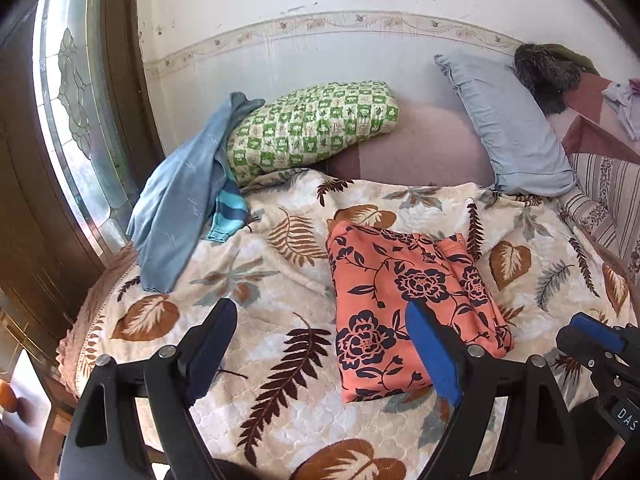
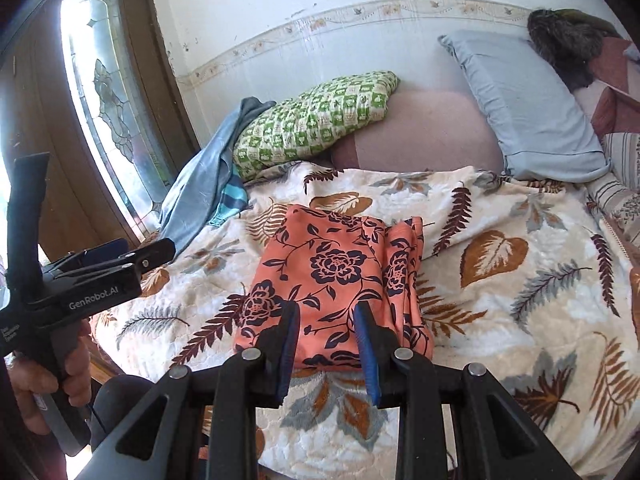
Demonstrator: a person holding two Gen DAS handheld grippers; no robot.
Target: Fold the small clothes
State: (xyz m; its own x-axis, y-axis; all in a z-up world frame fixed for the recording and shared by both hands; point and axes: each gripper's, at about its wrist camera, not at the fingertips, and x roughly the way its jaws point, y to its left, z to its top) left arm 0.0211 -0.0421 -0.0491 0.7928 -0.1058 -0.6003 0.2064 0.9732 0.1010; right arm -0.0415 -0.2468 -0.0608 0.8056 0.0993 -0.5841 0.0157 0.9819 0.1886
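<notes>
A folded orange garment with dark blue flowers (image 1: 404, 300) lies on the leaf-print blanket (image 1: 280, 280); it also shows in the right wrist view (image 2: 332, 280). My left gripper (image 1: 320, 320) is open and empty, above the blanket just left of the garment's near end. My right gripper (image 2: 328, 328) is open and empty, its jaws apart above the garment's near edge. The right gripper shows at the right edge of the left wrist view (image 1: 592, 336). The left gripper shows at the left of the right wrist view (image 2: 132, 256), held in a hand.
A blue cloth (image 1: 180, 208) lies crumpled at the blanket's back left, against a green checked pillow (image 1: 312, 128). A pale blue pillow (image 1: 512, 128) leans at the back right. A glass door (image 1: 76, 112) stands at the left. The bed's edge runs along the lower left.
</notes>
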